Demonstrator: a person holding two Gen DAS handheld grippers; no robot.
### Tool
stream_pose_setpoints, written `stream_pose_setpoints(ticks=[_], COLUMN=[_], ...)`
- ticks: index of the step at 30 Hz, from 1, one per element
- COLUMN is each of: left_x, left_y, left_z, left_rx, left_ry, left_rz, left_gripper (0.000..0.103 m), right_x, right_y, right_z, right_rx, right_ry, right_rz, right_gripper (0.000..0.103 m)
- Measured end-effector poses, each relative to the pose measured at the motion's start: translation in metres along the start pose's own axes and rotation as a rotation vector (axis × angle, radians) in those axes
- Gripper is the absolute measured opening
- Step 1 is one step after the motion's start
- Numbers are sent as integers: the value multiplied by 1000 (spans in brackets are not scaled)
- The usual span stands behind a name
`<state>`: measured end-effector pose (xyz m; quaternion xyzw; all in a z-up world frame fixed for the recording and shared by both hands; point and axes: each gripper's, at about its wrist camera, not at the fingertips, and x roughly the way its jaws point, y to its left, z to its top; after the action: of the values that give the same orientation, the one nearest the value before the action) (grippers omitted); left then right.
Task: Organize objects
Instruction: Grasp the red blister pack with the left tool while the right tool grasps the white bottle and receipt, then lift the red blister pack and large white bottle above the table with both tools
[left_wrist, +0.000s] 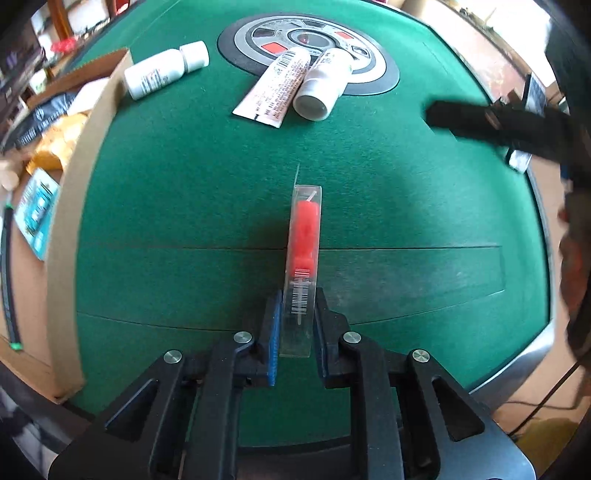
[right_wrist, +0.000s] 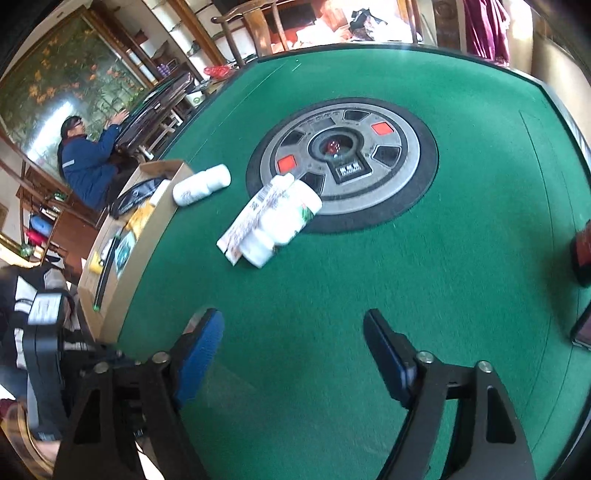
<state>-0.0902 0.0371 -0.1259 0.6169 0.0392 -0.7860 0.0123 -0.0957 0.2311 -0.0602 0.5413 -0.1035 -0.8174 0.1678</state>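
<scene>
- Between the left gripper's (left_wrist: 295, 325) blue-padded jaws: a clear plastic pack (left_wrist: 303, 266) with a red item inside, standing on edge on the green felt table (left_wrist: 184, 221). Both pads press on the pack's near end, the barcode end; the rest runs straight ahead of the jaws along the felt.
- Further ahead of the left jaws: a flat tube (left_wrist: 275, 88) and a white bottle (left_wrist: 325, 85) lying side by side and touching, their far ends over the round grey centre console (left_wrist: 373, 62) of the table.
- Ahead and to the left of those jaws: a second white bottle (left_wrist: 166, 70) on its side, just beside the edge of a cardboard box (left_wrist: 62, 229) that stands at the table's left side with mixed packets inside.
- Ahead and to the right of the left jaws: a dark, blurred gripper finger over the felt, well apart from the pack.
- Right gripper (right_wrist: 295, 350): jaws wide apart, nothing between them but bare felt. Picture is motion-blurred.
- Ahead of the right jaws: tube (right_wrist: 247, 221) and bottle (right_wrist: 288, 221) pair, then the console (right_wrist: 406, 184) behind. Lone bottle (right_wrist: 201, 184) and box (right_wrist: 147, 236) ahead to the left.
- Far left background: a seated person (right_wrist: 88, 158) in a blue jacket at another table.
</scene>
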Motion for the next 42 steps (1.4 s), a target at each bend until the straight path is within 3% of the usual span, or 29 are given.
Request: stream_pose_setpoints(ticks=[7, 10, 13, 16, 24, 33, 39, 42], left_x=[-4, -4, -5, -5, -5, 2, 7, 5], left_y=[15, 18, 19, 22, 17, 0, -9, -12], left_z=[2, -1, 0, 1, 5, 16, 21, 17], left_rx=[30, 55, 64, 70, 74, 33, 33, 33], left_ry=[11, 18, 30, 40, 37, -12, -12, -10], left_rz=[-19, -21, -31, -41, -18, 25, 74, 57], left_gripper=[16, 16, 16, 16, 16, 17, 16, 16], right_x=[34, 56, 76, 80, 53, 9, 1, -2], right_y=[-1, 1, 6, 16, 12, -31, -27, -25], right_z=[42, 58, 66, 66, 21, -25, -49, -57], right_rx=[176, 219, 219, 141, -78, -92, -120, -136], right_ry=[-8, 9, 34, 39, 58, 92, 101, 96], right_rz=[32, 6, -40, -73, -187, -237, -237, -237], right_gripper=[63, 54, 43, 34, 34, 34, 34, 34])
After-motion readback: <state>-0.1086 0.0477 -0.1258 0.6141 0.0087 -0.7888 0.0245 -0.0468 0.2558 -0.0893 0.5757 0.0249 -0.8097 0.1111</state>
